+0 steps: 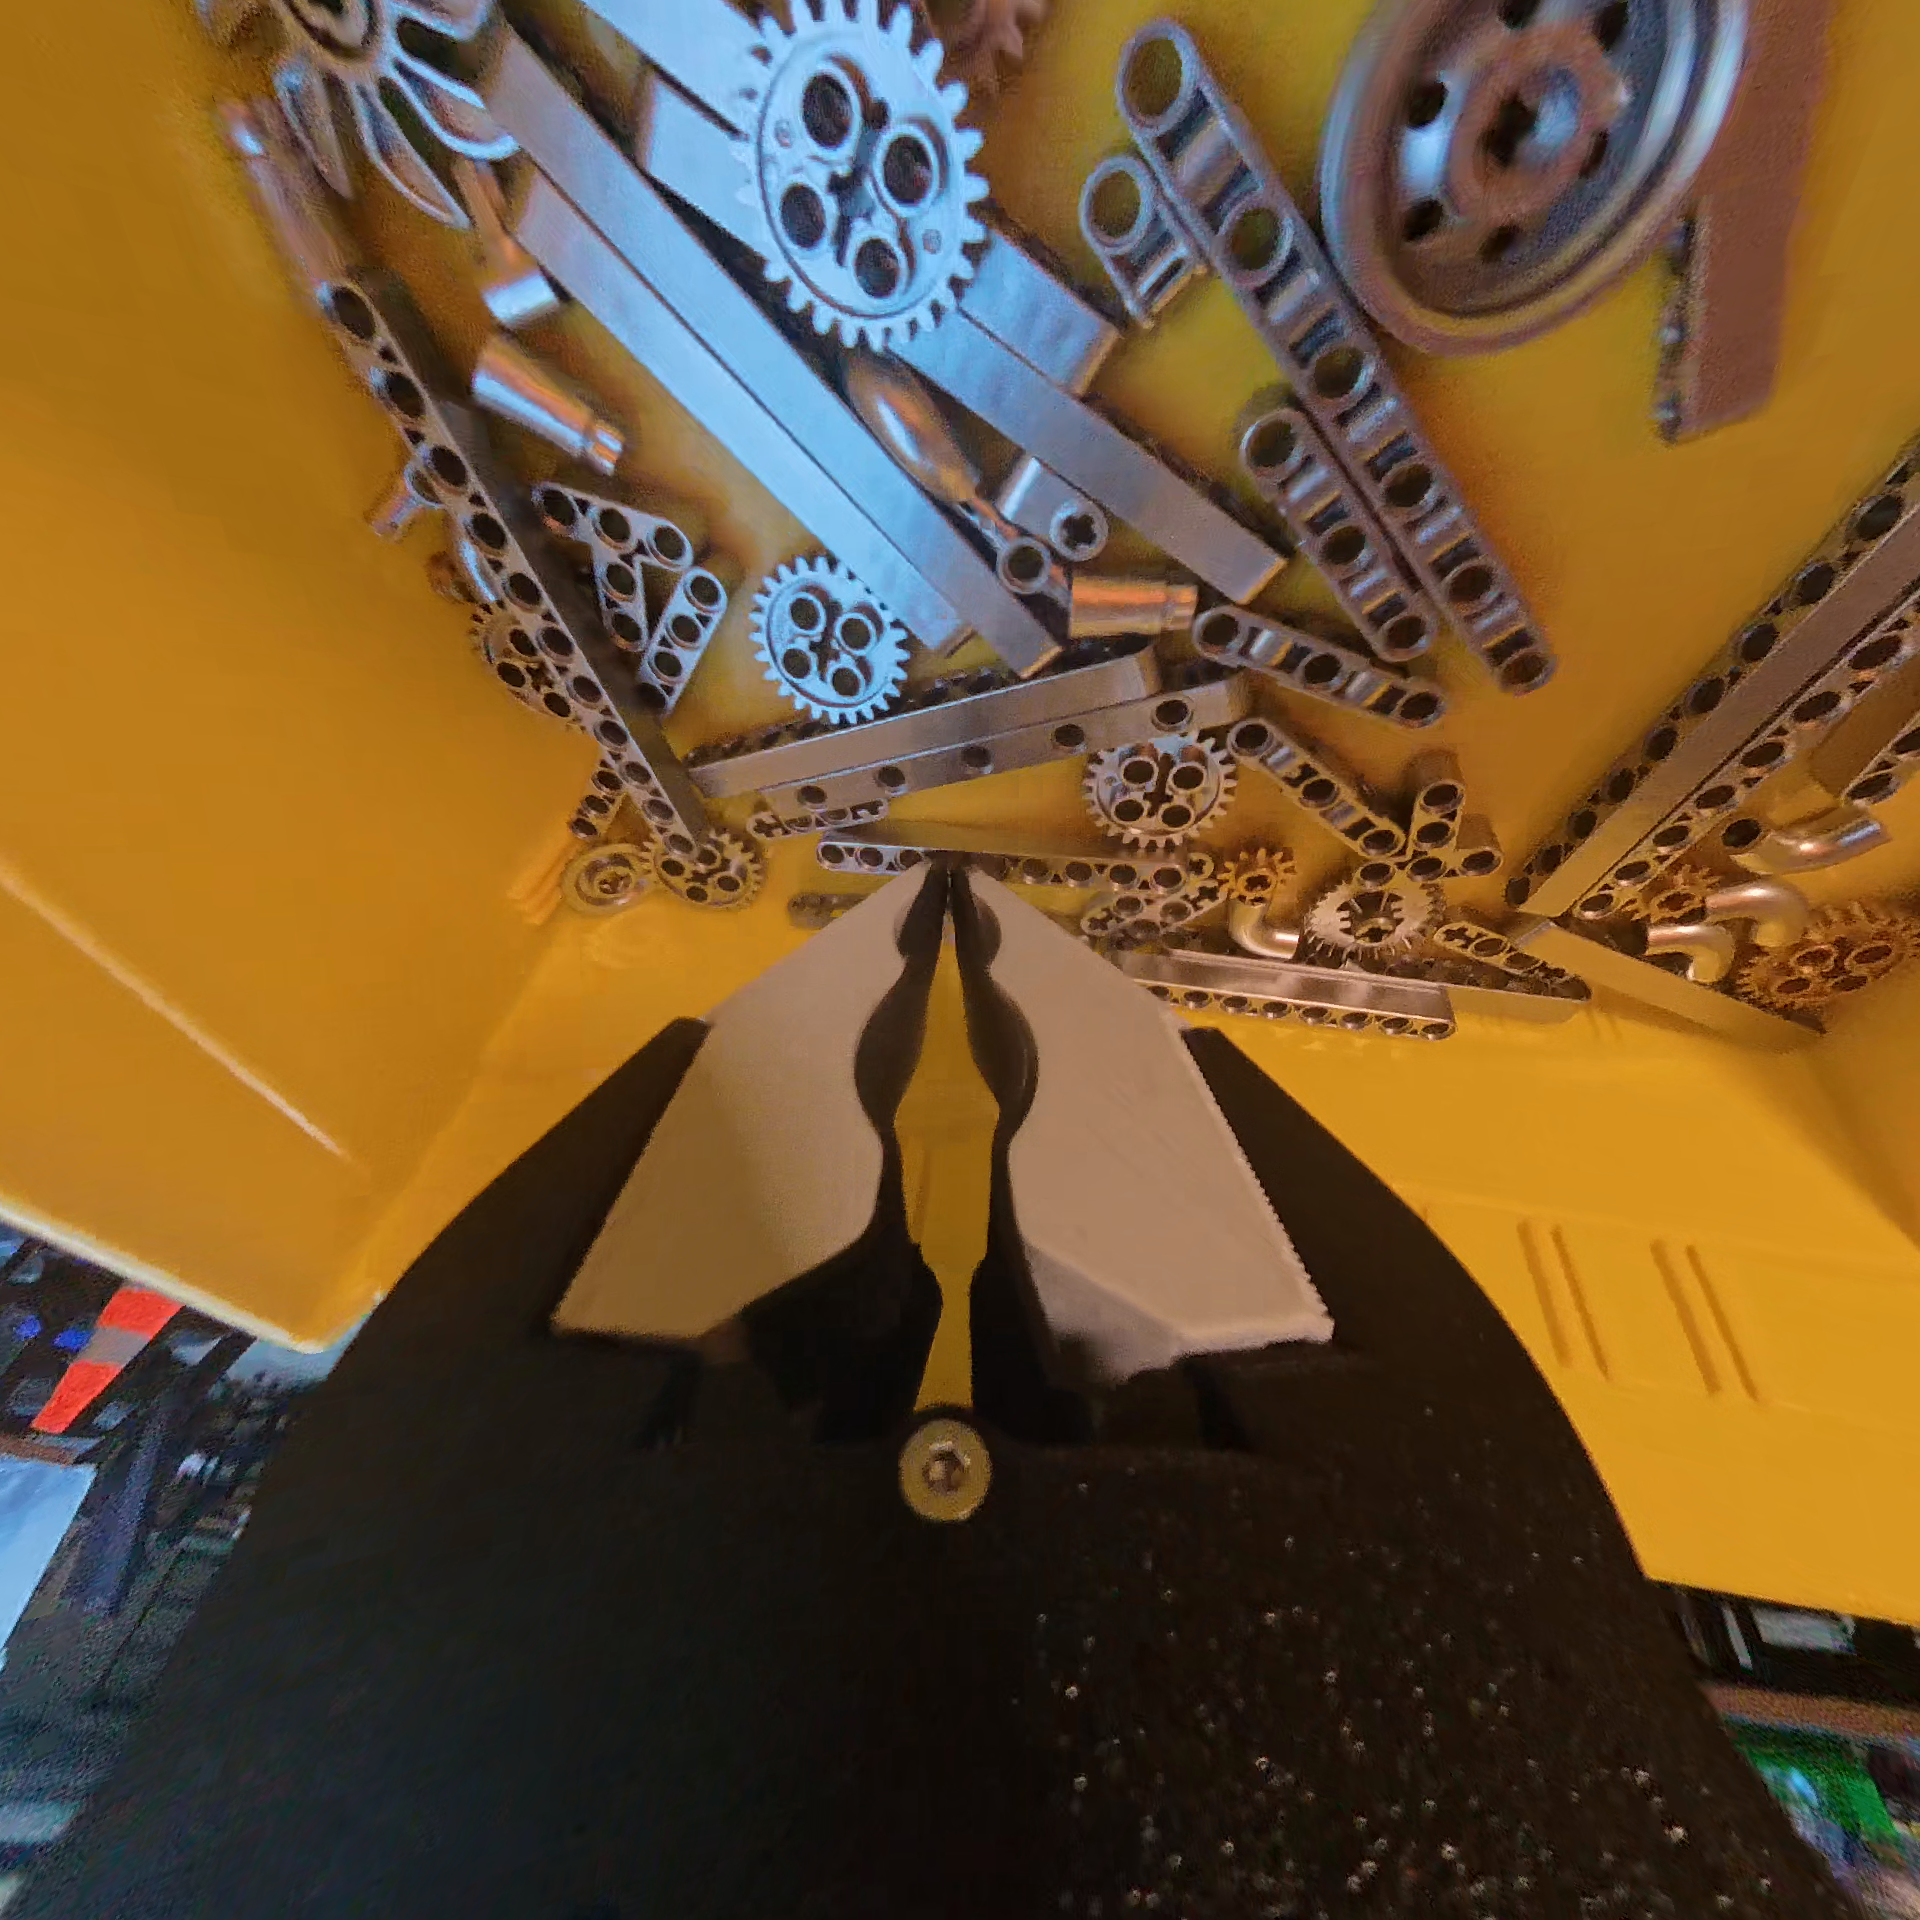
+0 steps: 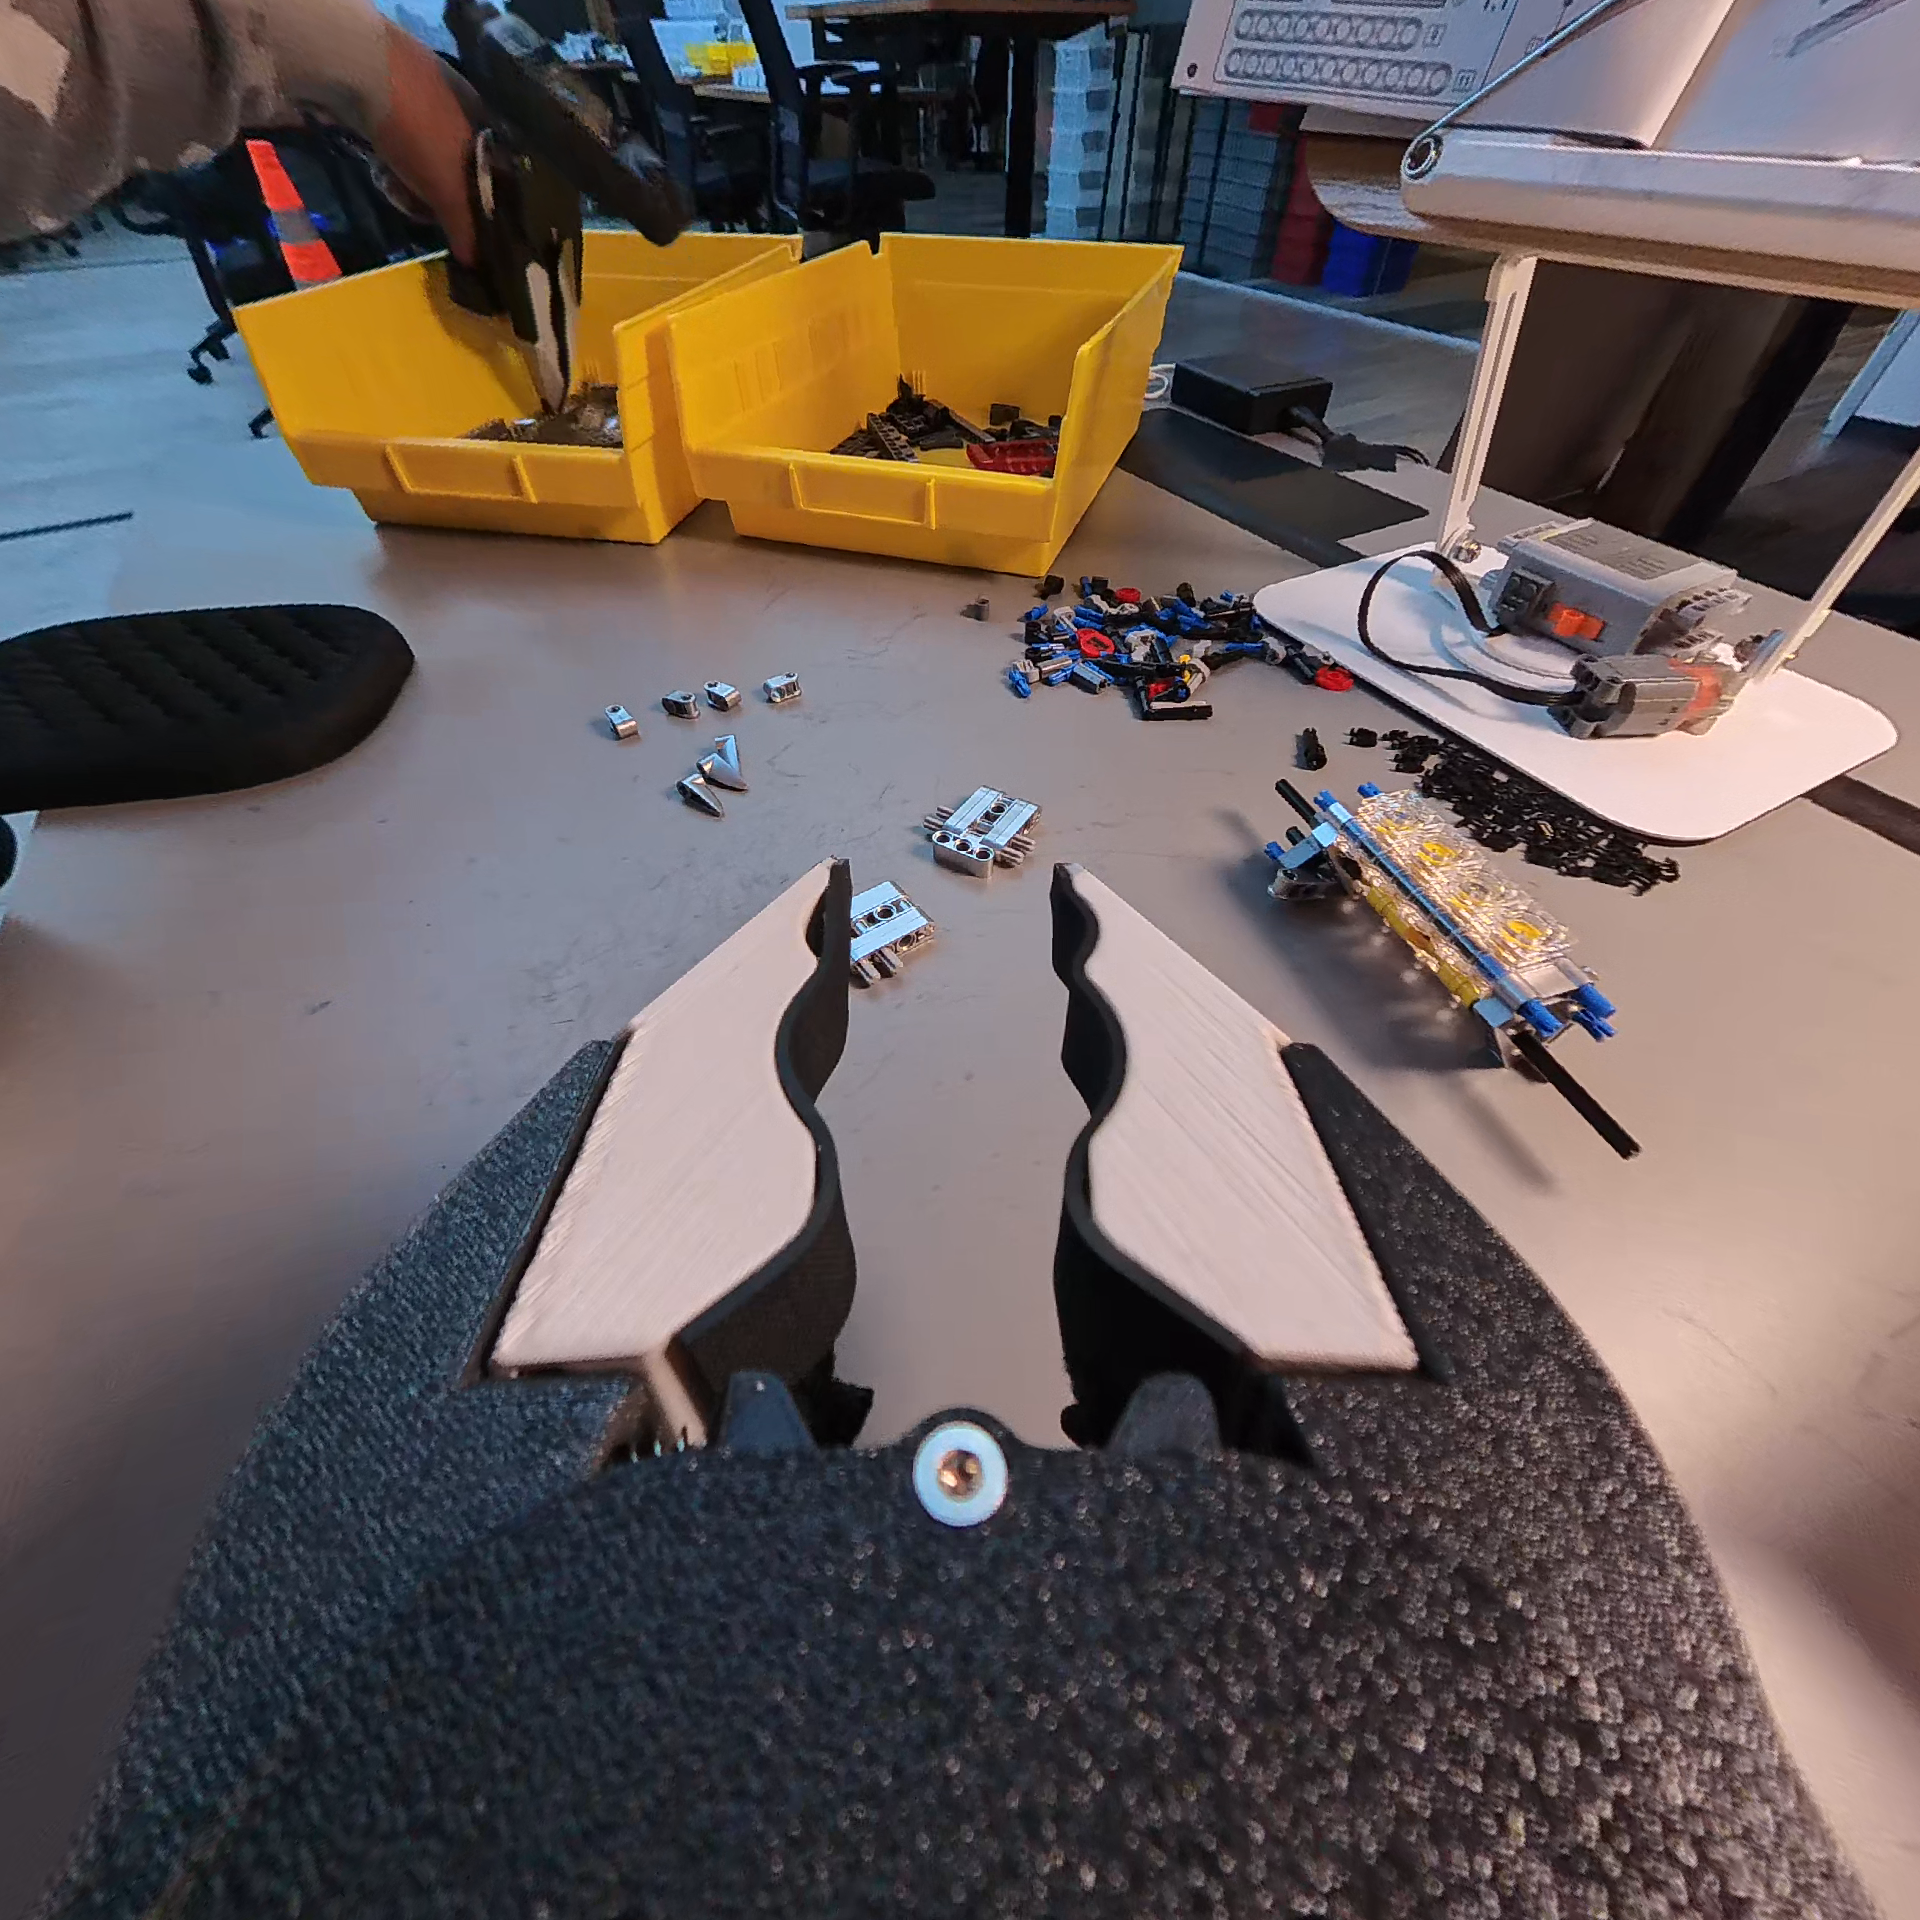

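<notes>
My left gripper (image 1: 951,878) reaches down into a yellow bin (image 1: 260,623) full of grey beams and gears. Its jaws are shut, and the tips rest against the edge of a thin grey holed beam (image 1: 1049,865); I cannot tell if anything is pinched. The right wrist view shows the left gripper (image 2: 551,379) in the left yellow bin (image 2: 457,468), held by a person's hand. My right gripper (image 2: 945,878) is open above the grey table (image 2: 416,987). A small grey block with pins (image 2: 888,928) lies beside its left finger (image 2: 831,914), not gripped.
A second yellow bin (image 2: 894,499) holds dark and red parts. On the table lie a second grey pinned block (image 2: 982,826), small grey connectors (image 2: 707,696), a pile of blue and black pins (image 2: 1153,644), a clear-and-yellow assembly (image 2: 1444,914), and a white stand base with motors (image 2: 1621,665). Across from one pair of fingers to the other is roughly 65 centimetres.
</notes>
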{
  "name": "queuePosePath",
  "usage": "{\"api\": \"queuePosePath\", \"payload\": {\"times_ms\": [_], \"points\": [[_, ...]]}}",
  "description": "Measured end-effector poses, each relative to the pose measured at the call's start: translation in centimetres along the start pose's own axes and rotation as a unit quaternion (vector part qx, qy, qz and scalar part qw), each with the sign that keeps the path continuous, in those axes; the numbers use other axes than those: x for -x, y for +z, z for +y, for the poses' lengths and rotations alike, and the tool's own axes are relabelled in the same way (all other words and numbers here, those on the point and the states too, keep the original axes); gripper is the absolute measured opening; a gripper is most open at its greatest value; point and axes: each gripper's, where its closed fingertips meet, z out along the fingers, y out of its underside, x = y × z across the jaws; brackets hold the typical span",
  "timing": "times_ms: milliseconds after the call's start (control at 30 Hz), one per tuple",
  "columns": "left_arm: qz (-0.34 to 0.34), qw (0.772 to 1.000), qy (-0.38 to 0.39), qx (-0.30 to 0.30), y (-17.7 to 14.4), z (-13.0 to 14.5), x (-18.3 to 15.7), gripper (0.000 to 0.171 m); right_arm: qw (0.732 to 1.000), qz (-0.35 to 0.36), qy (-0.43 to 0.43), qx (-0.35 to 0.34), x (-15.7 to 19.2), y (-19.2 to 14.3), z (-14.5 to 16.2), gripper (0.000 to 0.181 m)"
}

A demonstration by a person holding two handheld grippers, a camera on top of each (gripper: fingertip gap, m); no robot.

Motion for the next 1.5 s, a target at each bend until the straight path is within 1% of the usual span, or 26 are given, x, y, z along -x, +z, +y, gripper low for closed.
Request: {"api": "queuePosePath", "payload": {"times_ms": [67, 133, 233, 400, 533, 633, 700, 867, 900, 933, 1033, 1133, 1300, 1367, 1500], "points": [[0.006, 0.999, -0.017, -0.041, -0.4, -0.6, 0.2, 0.001, 1.0, 0.0, 0.0, 0.0, 0.0, 0.0, 0.0, 0.038], [0.003, 0.999, -0.025, -0.046, -0.7, -0.2, 0.6, 0.003, 1.0, -0.001, -0.001, 0.0, 0.0, 0.0, 0.0, 0.038], [-0.002, 1.0, -0.013, -0.022, -0.4, 0.8, 0.5, 0.007, 1.0, -0.003, -0.002, 0.004, 0.1, 0.1, 0.1, 0.038], [-0.012, 0.998, 0.037, 0.041, 0.3, 1.4, 0.0, 0.017, 1.0, -0.002, -0.005, 0.005, 0.2, 0.1, 0.1, 0.038], [-0.004, 0.994, 0.062, 0.088, 0.8, 1.9, -0.2, 0.018, 1.0, 0.001, -0.001, -0.001, 0.0, -0.1, 0.0, 0.038], [0.001, 0.992, 0.067, 0.105, 1.4, 1.9, -0.1, 0.014, 1.0, 0.002, 0.0, -0.001, -0.1, -0.1, 0.0, 0.038], [0.009, 0.992, 0.058, 0.109, 1.6, 1.9, -0.2, 0.016, 1.0, 0.002, 0.0, 0.0, 0.0, 0.0, 0.0, 0.038], [0.024, 0.993, 0.044, 0.109, 1.7, 1.9, -0.1, 0.014, 1.0, 0.003, 0.002, 0.001, -0.1, 0.0, 0.0, 0.038], [0.026, 0.993, 0.043, 0.107, 1.7, 1.8, -0.1, 0.011, 1.0, 0.003, 0.001, 0.001, -0.1, 0.0, 0.0, 0.038], [0.026, 0.993, 0.044, 0.104, 1.6, 1.8, 0.0, 0.0, 1.0, 0.004, 0.001, 0.001, -0.1, 0.0, 0.0, 0.037], [0.028, 0.992, 0.051, 0.11, 1.6, 2.2, -0.3, 0.0, 1.0, 0.004, -0.001, 0.002, -0.1, 0.0, 0.0, 0.038], [0.03, 0.993, 0.053, 0.096, 1.3, 2.1, -0.6, 0.0, 1.0, 0.003, -0.004, 0.001, 0.0, 0.0, 0.0, 0.037], [-0.013, 0.996, 0.047, 0.071, 0.3, 1.9, 0.5, 0.0, 1.0, 0.002, -0.015, 0.001, 0.3, -0.1, 0.0, 0.037], [-0.016, 0.997, 0.042, 0.066, 0.2, 1.8, 0.6, 0.011, 1.0, 0.002, -0.02, 0.002, 0.4, 0.0, 0.0, 0.037], [-0.014, 0.996, 0.042, 0.077, 0.9, 1.8, 0.7, 0.016, 1.0, 0.002, -0.025, 0.007, 0.6, 0.1, 0.2, 0.037]]}}
